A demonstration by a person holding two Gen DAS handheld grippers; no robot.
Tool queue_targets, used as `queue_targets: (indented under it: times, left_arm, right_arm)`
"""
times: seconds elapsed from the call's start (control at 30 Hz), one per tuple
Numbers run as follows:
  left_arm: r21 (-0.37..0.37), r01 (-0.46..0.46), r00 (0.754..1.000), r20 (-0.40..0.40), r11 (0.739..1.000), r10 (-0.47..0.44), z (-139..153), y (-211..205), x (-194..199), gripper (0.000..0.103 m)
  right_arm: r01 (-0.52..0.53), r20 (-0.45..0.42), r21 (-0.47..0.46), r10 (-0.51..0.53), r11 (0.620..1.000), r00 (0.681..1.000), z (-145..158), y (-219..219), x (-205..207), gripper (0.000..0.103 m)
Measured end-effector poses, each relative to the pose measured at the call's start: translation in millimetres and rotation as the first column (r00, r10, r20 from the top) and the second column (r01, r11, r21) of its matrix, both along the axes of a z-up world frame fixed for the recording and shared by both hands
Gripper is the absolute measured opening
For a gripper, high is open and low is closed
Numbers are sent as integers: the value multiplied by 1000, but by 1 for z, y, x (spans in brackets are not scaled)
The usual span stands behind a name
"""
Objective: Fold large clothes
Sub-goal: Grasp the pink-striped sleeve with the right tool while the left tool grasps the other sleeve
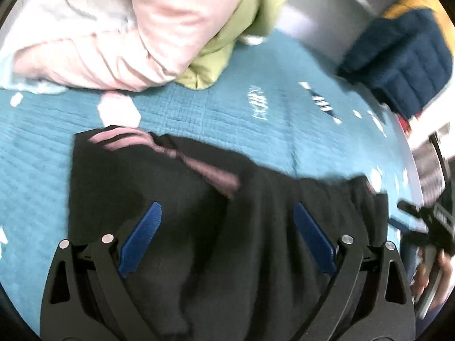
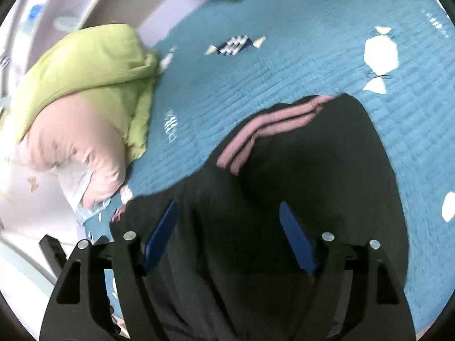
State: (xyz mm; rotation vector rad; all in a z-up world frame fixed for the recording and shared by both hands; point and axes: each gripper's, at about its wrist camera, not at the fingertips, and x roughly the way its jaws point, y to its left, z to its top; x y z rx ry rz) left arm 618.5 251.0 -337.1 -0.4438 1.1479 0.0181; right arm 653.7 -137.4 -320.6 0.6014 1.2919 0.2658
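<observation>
Left gripper (image 1: 227, 218) fills the 6 o'clock edge of the left wrist view: black linkage arms with silver pivot pins, ribbed blue pads (image 1: 140, 240) splayed wide, nothing pinched between them. It points toward 12 over the black garment (image 1: 176, 199). Contact with the cloth can't be told.

Right gripper (image 2: 227, 221) has the same build and pose, blue pads (image 2: 297, 238) spread wide, empty, aimed at 12 above the same black garment (image 2: 312, 176).

The garment is dark, soft, matte knit, rumpled into folds, with pink stripes (image 1: 167, 149) running along one seam; in the right wrist view the stripes (image 2: 267, 130) show as two parallel bands toward 11 o'clock. It lies flat on the bedspread, in the lower half of both views. No brand or readable text anywhere; motion blur softens details.

Bedspread (image 1: 227, 108) is teal, quilted in fine ribbed lines, printed with white and navy candy-like shapes (image 2: 234, 45).

At 10–11 o'clock in the left view sits a puffy pink quilt (image 1: 136, 42) with a lime-green quilt (image 1: 227, 42) touching it at 12. In the right view the green one (image 2: 93, 65) lies on the pink one (image 2: 74, 142) at 9 o'clock.

Navy ribbed knit (image 1: 403, 56) with a mustard edge sits at 2 o'clock, off the bedspread. The person's right hand (image 1: 432, 272), gripping the black handle, shows at 4 o'clock.
</observation>
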Motion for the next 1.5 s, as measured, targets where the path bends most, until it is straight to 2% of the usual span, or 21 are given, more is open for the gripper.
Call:
queue_targets:
  times: [0.03, 0.07, 0.13, 0.2, 0.27, 0.33, 0.4, 0.47, 0.5, 0.57, 0.6, 0.7, 0.8, 0.87, 0.93, 0.97, 1.07, 1.2, 1.3, 1.4, 1.5]
  left_arm:
    - [15, -8, 999, -50, 1000, 9, -10, 0, 21, 94]
    - [38, -15, 998, -63, 999, 18, -16, 0, 33, 94]
    - [18, -33, 994, -104, 999, 35, -30, 3, 52, 94]
    - [7, -72, 981, -180, 997, 72, -46, 6, 65, 94]
    - [29, -50, 966, -251, 998, 55, -65, 7, 75, 94]
    - [35, -48, 959, -278, 998, 56, -75, 6, 83, 94]
    - [7, -80, 951, -299, 997, 78, -85, 10, 91, 94]
    - [16, -83, 947, -310, 996, 84, -92, 10, 95, 93]
    - [23, -91, 949, -302, 996, 93, -92, 9, 94, 89]
    - [51, -79, 962, -257, 996, 90, -87, 6, 94, 75]
    - [61, -64, 968, -239, 996, 77, -83, 3, 95, 60]
    - [89, -15, 984, -174, 996, 30, -66, -1, 96, 51]
    - [90, -28, 995, -94, 996, 36, -43, 0, 98, 48]
    - [80, -32, 999, -9, 996, 33, -14, 3, 96, 46]
    - [60, -28, 997, 74, 998, 23, 21, 7, 91, 38]
    - [51, -28, 993, 116, 998, 22, 36, 7, 87, 38]
    - [94, 6, 983, 183, 996, -23, 70, -1, 69, 37]
    - [112, 45, 973, 220, 993, -69, 96, -8, 8, 35]
    - [105, 56, 967, 241, 993, -80, 113, -9, -46, 35]
    - [76, 69, 957, 275, 995, -88, 133, -11, -121, 35]
    - [64, 67, 954, 287, 996, -83, 141, -17, -176, 35]
  right_arm:
    - [19, -20, 16, -19, 1000, 1000, -6, 1, 12, 71]
    - [20, -44, 3, -20, 1000, 999, -13, 4, 21, 71]
    - [22, -96, -14, -24, 1000, 995, -27, 9, 38, 72]
    - [-3, -156, -36, -3, 999, 988, -43, 15, 49, 71]
    - [-10, -196, -32, 3, 999, 981, -58, 18, 55, 72]
    - [30, -212, 4, -29, 1000, 977, -69, 15, 64, 72]
    - [53, -221, 30, -45, 998, 974, -77, 15, 71, 72]
    - [14, -247, -5, -15, 1000, 969, -90, 22, 81, 71]
    - [10, -245, -19, -15, 1000, 969, -92, 24, 83, 51]
    - [-12, -199, -63, -1, 998, 980, -91, 29, 84, 30]
    - [-46, -169, -69, 34, 997, 985, -89, 34, 84, 26]
    - [-110, -53, -122, 104, 986, 993, -68, 45, 82, 23]
    - [-121, 11, -110, 123, 987, 992, -43, 47, 85, 22]
    - [-128, 50, -100, 133, 987, 990, -21, 47, 89, 22]
    - [-115, 100, -78, 123, 990, 987, 2, 42, 89, 21]
    - [-106, 125, -73, 115, 992, 986, 11, 42, 87, 21]
    - [-90, 223, -45, 98, 995, 970, 45, 31, 70, 21]
    - [-124, 296, -30, 127, 992, 947, 77, 27, 18, 20]
    - [-141, 345, -22, 140, 990, 928, 99, 18, -44, 20]
    - [-144, 365, 18, 128, 989, 922, 115, 5, -109, 20]
    - [-151, 372, 43, 125, 988, 920, 124, -7, -173, 20]
